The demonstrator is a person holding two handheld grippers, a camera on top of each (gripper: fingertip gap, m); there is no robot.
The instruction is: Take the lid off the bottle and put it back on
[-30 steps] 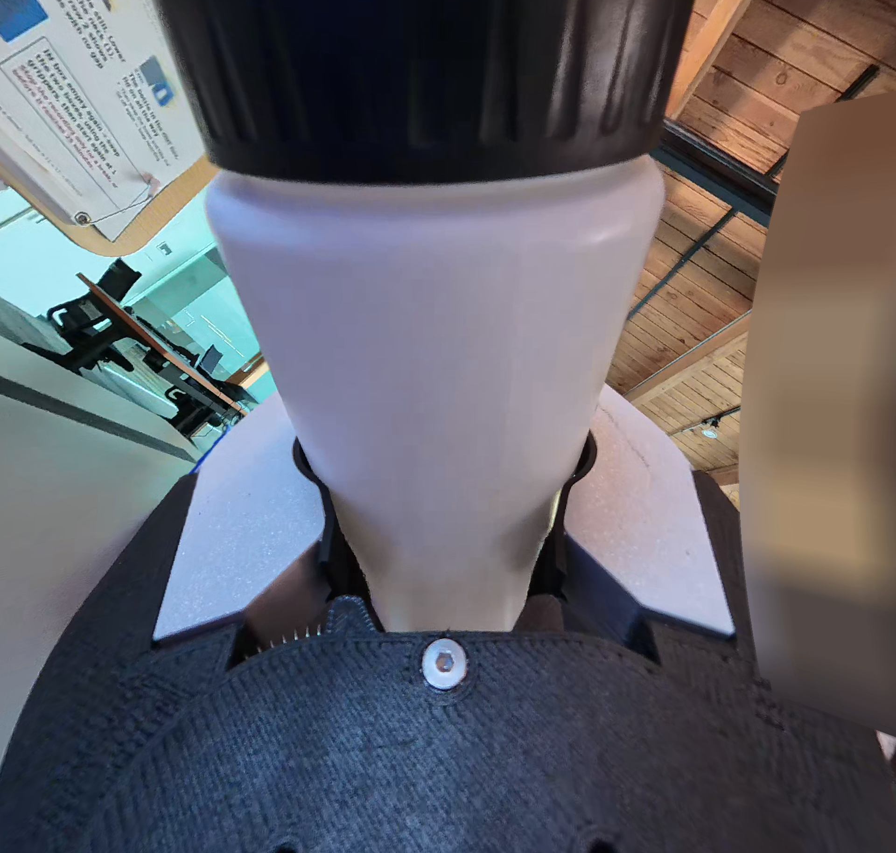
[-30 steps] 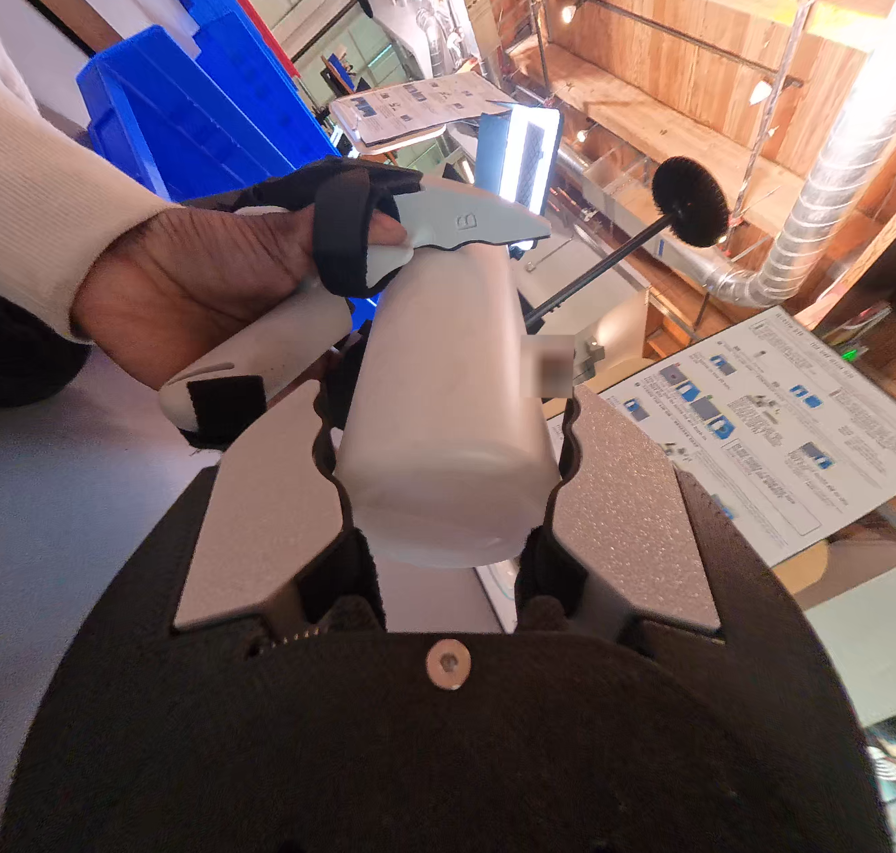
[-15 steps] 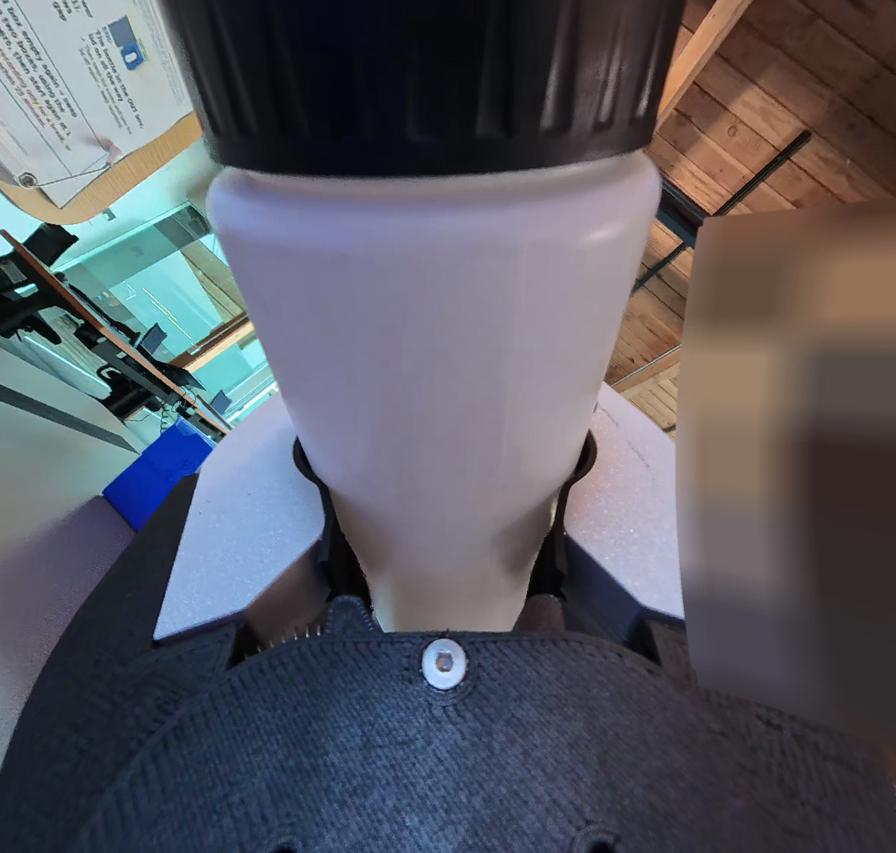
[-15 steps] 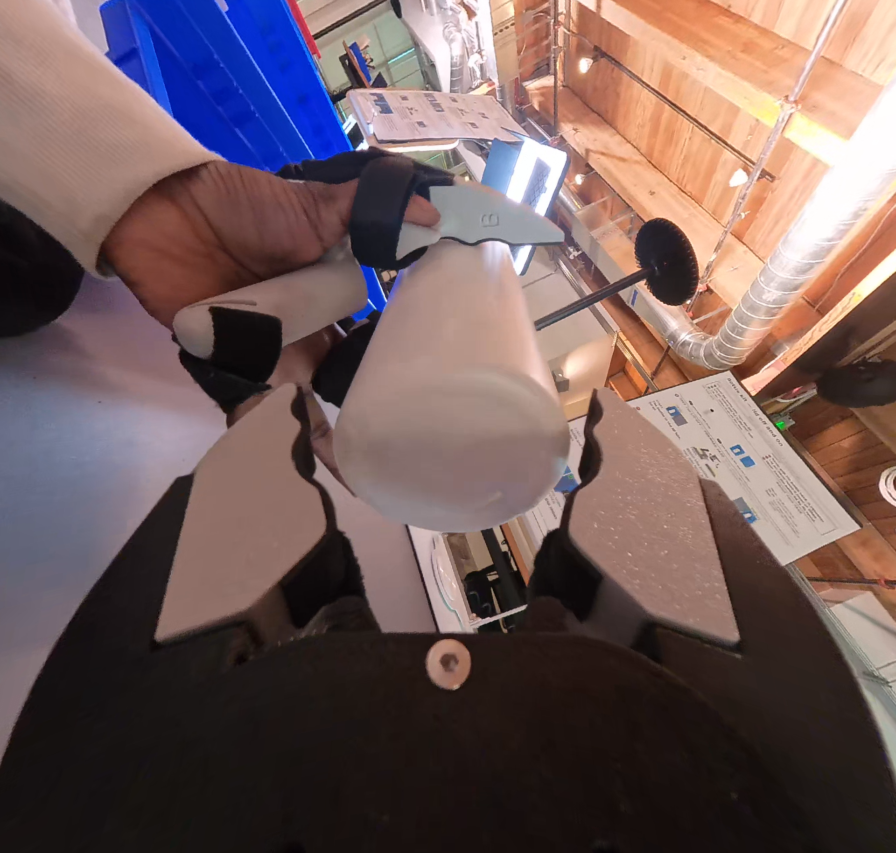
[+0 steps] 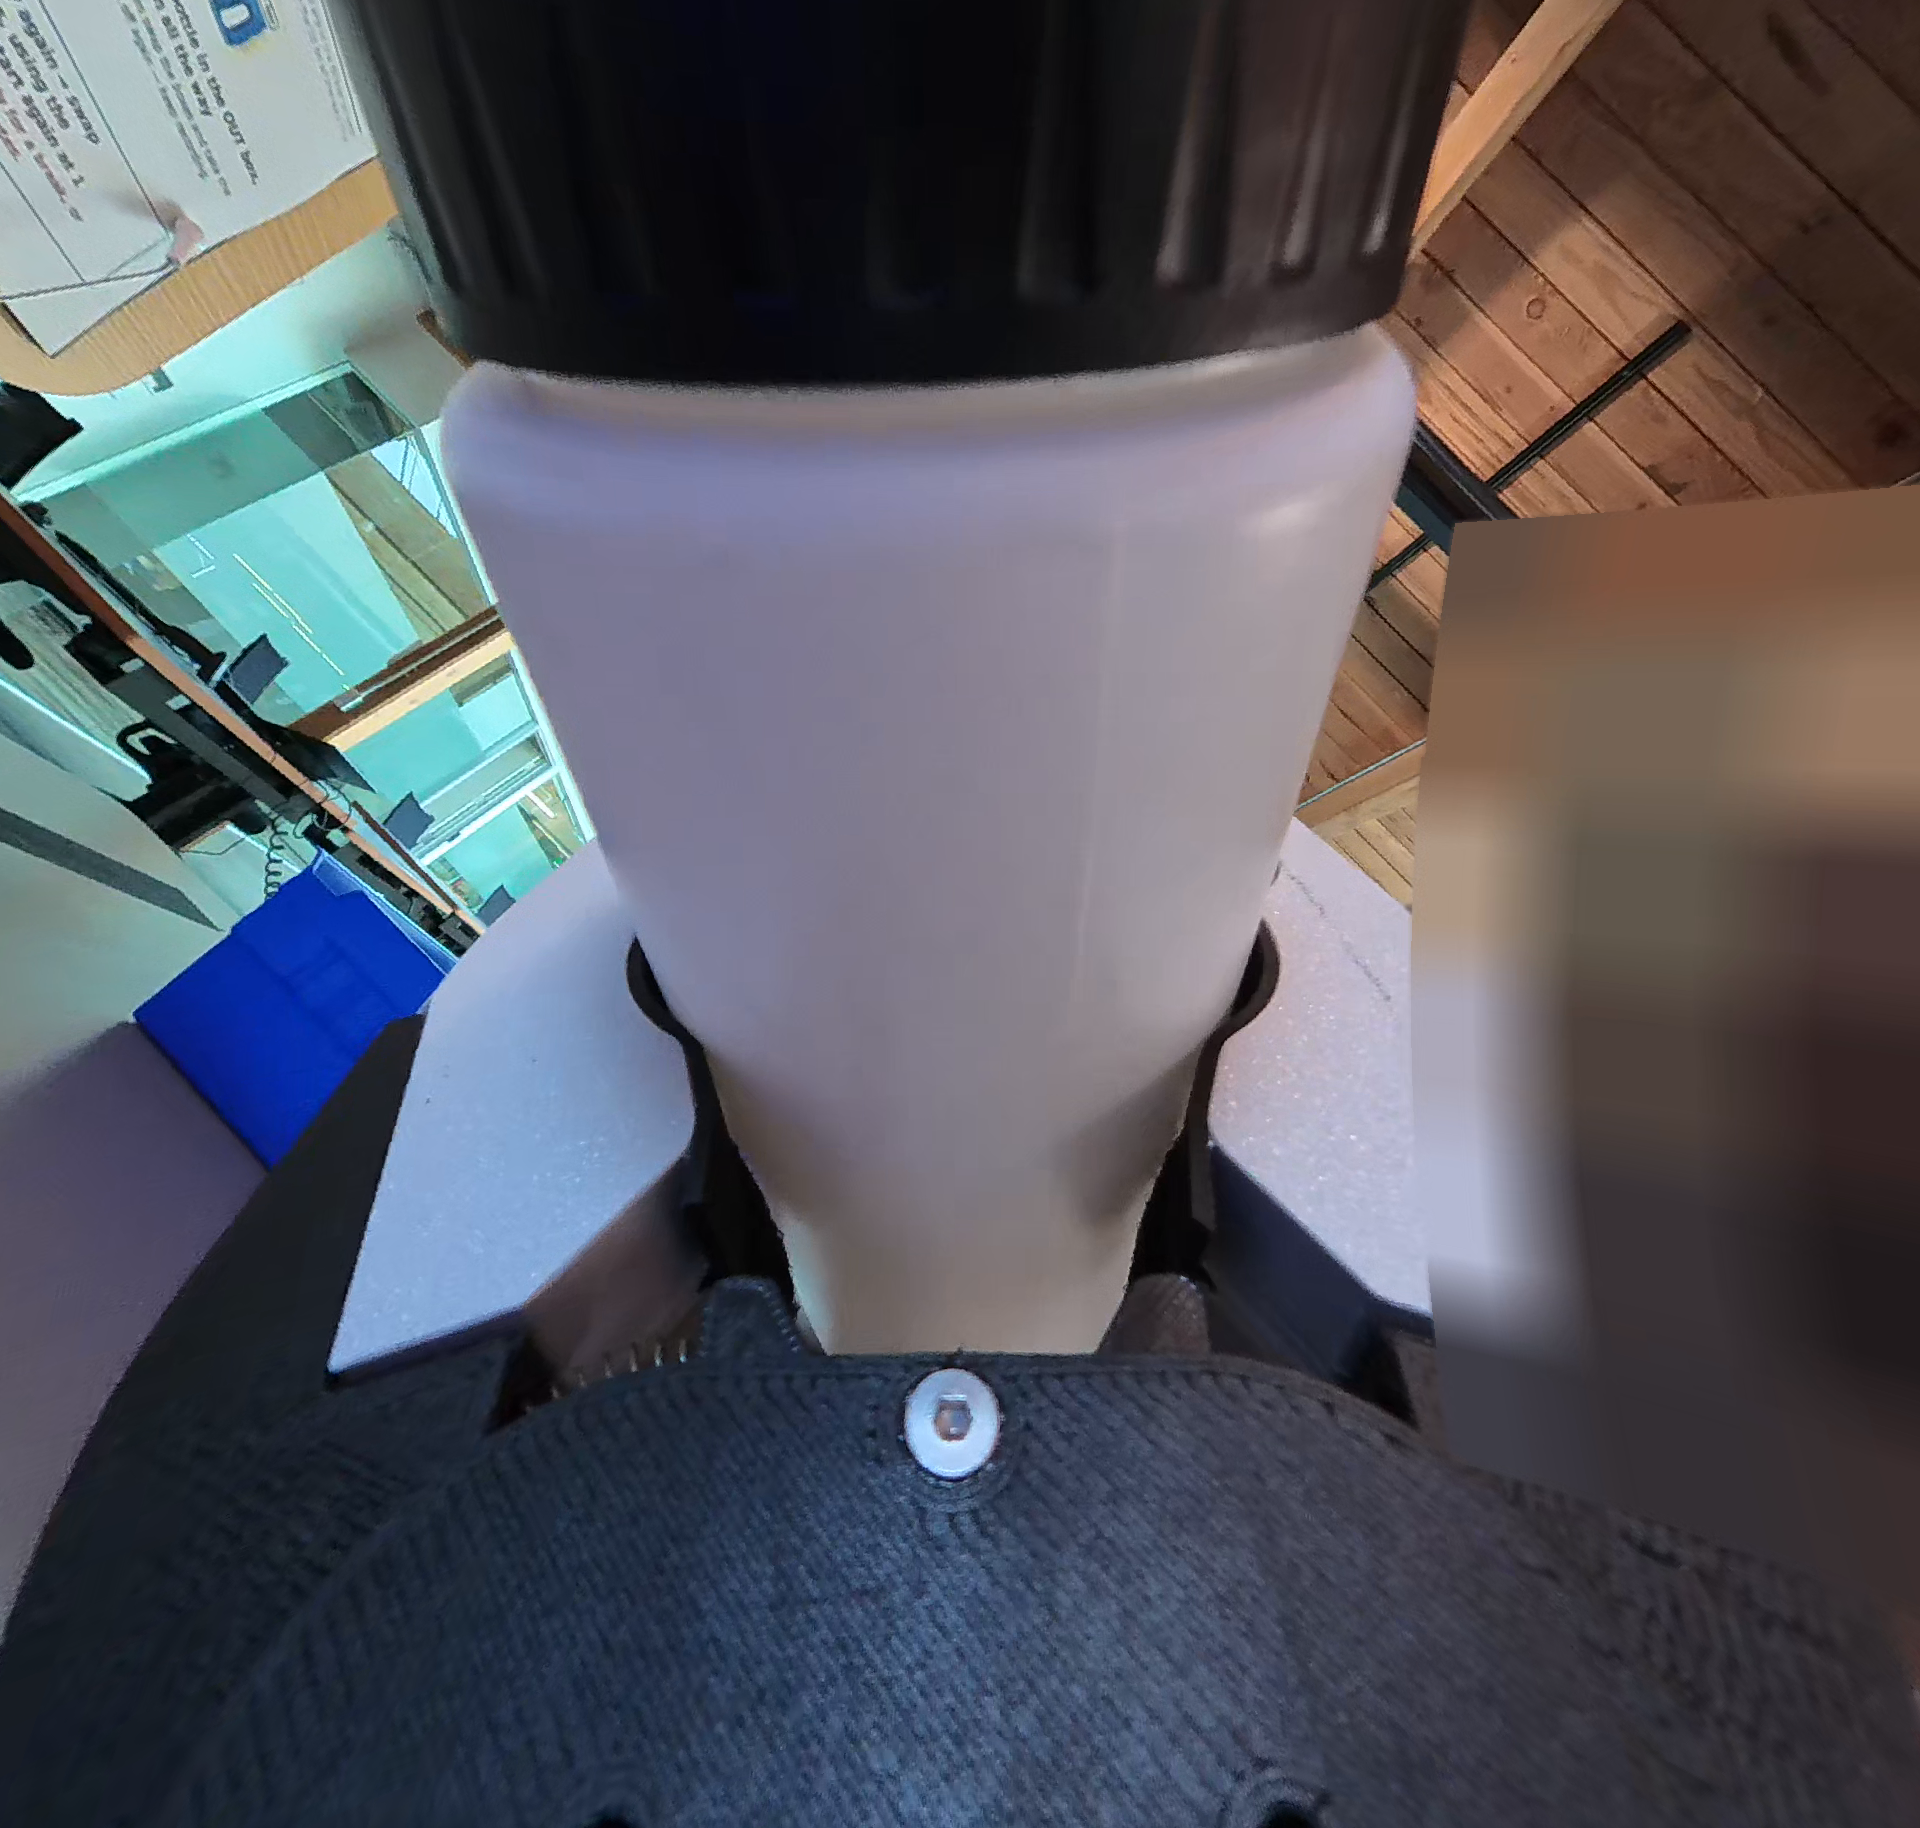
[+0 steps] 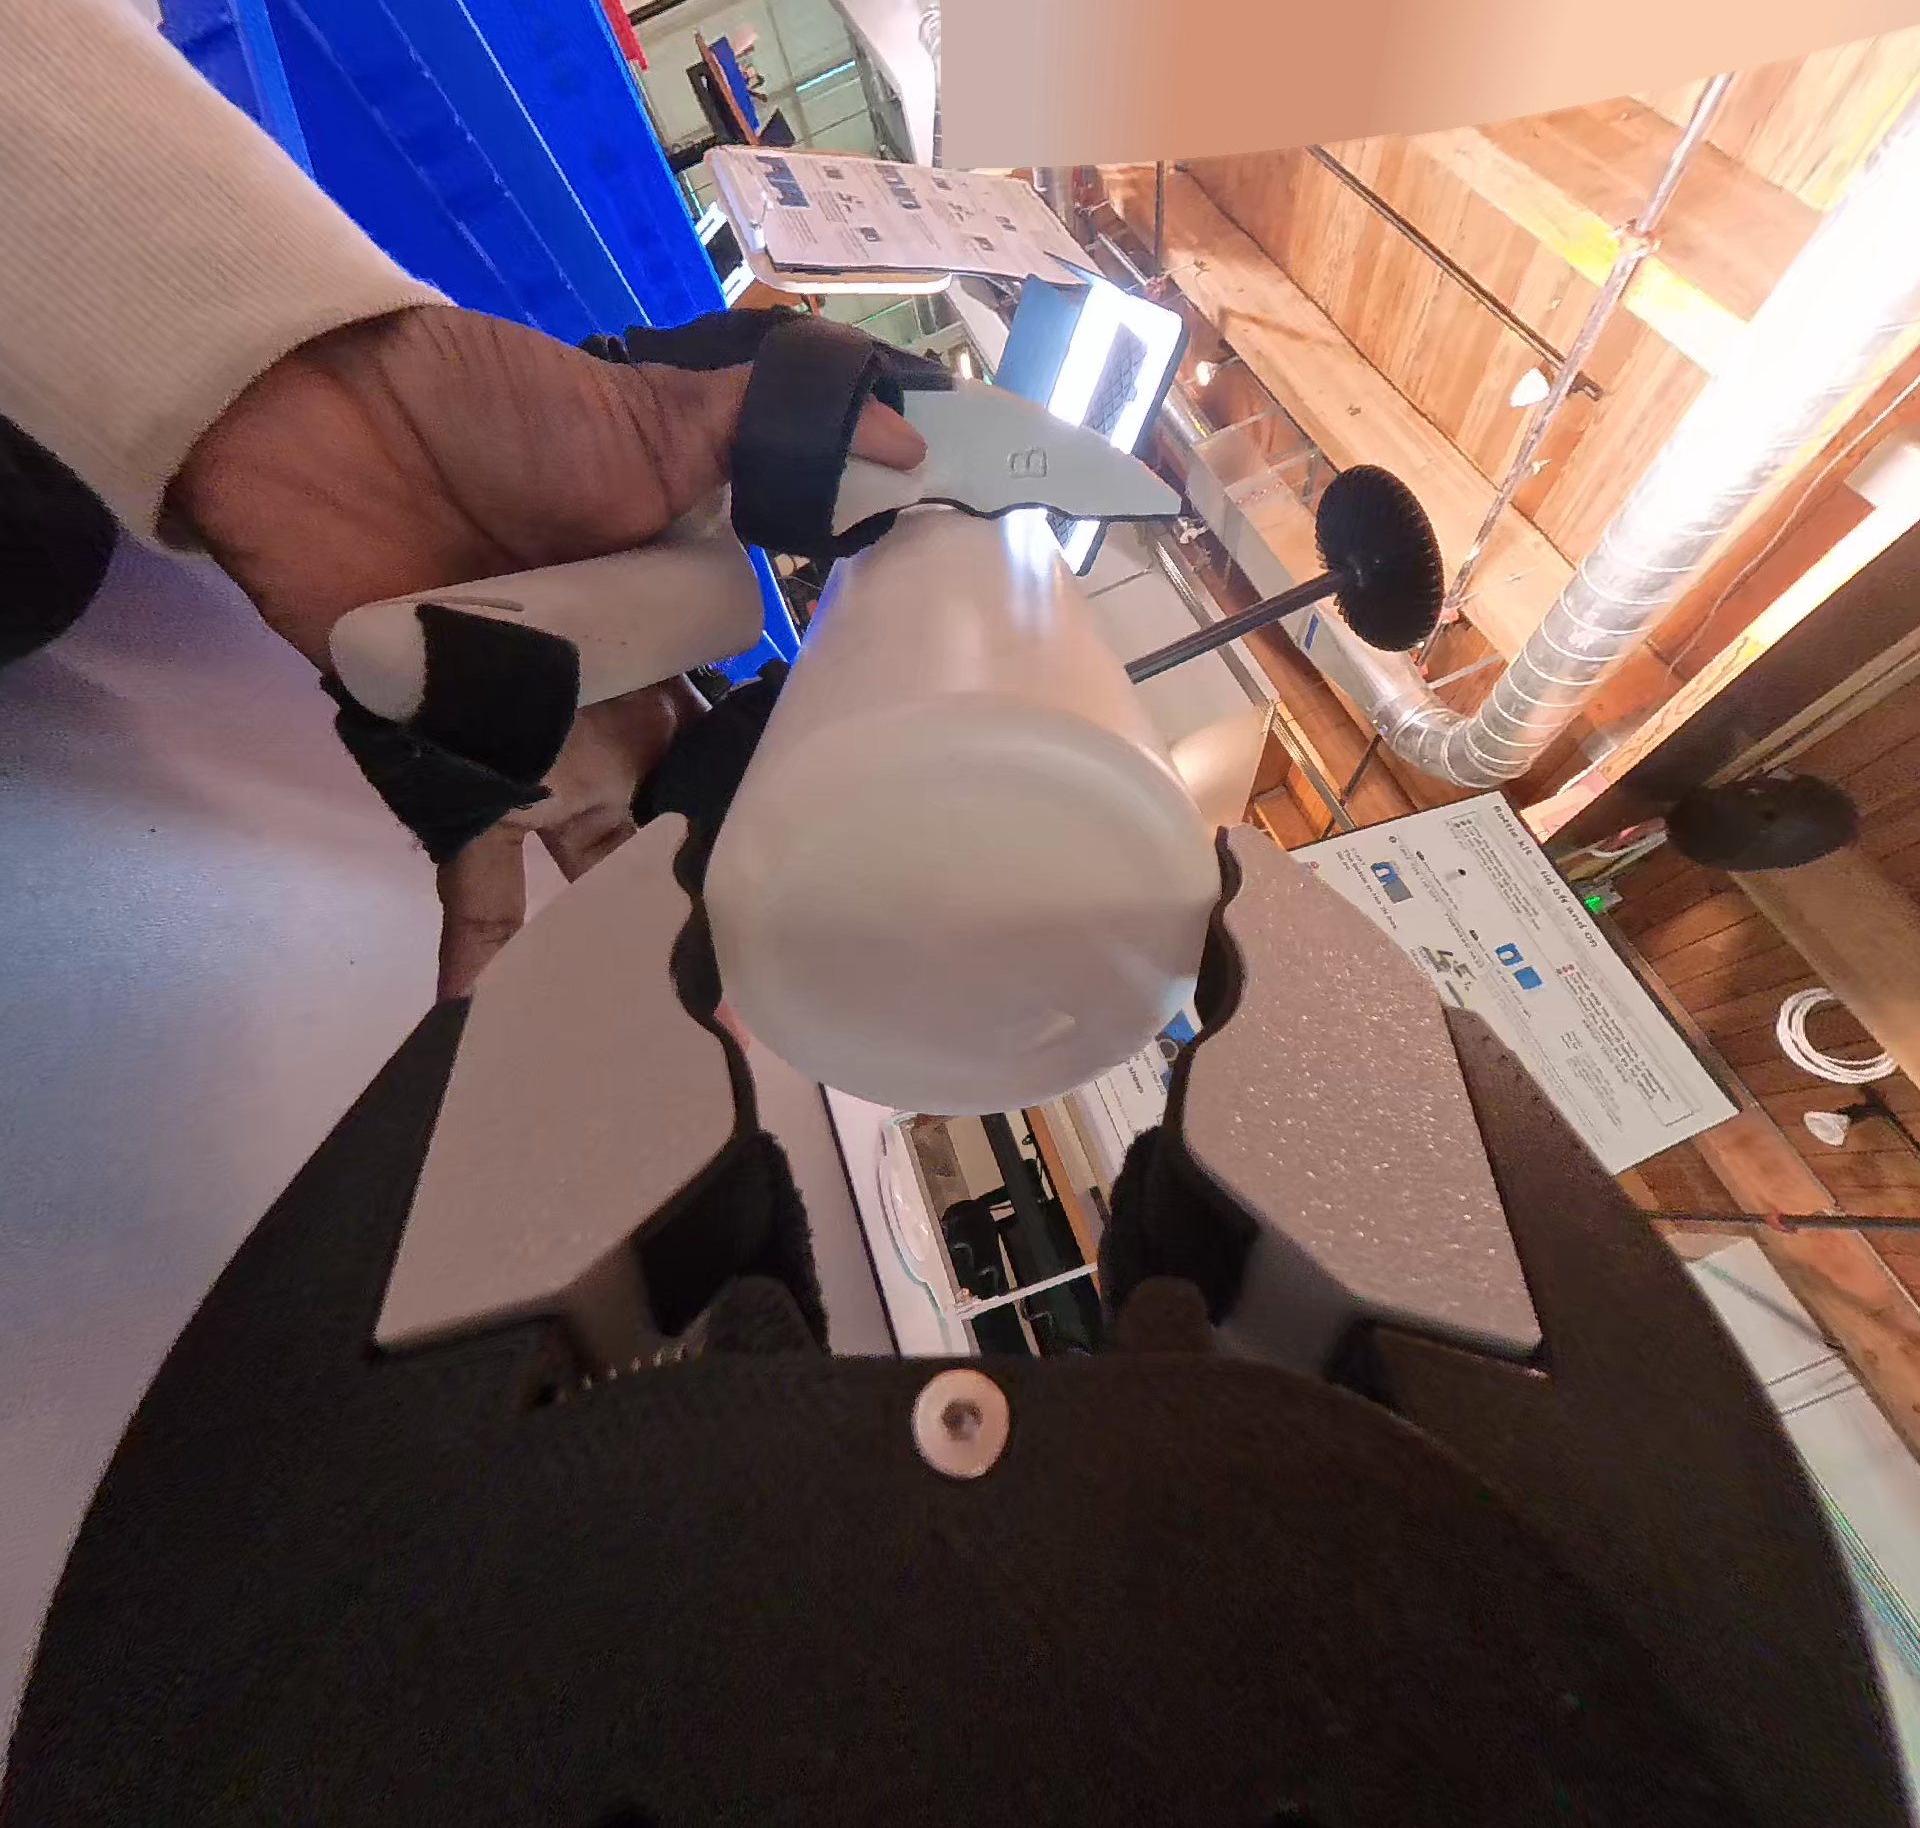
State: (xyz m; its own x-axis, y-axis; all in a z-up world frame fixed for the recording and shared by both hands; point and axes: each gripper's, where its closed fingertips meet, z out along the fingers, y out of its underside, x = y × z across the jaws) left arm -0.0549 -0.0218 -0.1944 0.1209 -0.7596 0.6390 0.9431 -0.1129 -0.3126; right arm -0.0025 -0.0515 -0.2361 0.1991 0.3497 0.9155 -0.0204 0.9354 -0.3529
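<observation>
A white bottle (image 5: pixel 935 739) with a black ribbed lid (image 5: pixel 904 137) screwed on fills the left wrist view. My left gripper (image 5: pixel 945 957) is shut on the bottle's body and holds it in the air. In the right wrist view the bottle's round base (image 6: pixel 956 926) points at the camera. It sits between the fingers of my right gripper (image 6: pixel 956 843), which is open with its jaws close on either side of the base. The left gripper's white finger (image 6: pixel 1029 474), held by a hand (image 6: pixel 447 469), rests on the bottle's far part. The lid is hidden in this view.
Blue bins (image 6: pixel 468 116) stand behind the hand, and one shows in the left wrist view (image 5: pixel 281 999). Printed sheets on boards (image 6: pixel 1538 957) (image 5: pixel 135 116) are nearby. A black disc on a rod (image 6: pixel 1377 557) sticks out beyond the bottle. A grey table top (image 6: pixel 156 843) lies at the left. Across from one pair of fingers to the other is roughly 8 centimeters.
My right gripper's jaws have spread from the bottle's base. The bottle's base has turned toward the right camera and come nearer. The left gripper keeps its hold while swinging round.
</observation>
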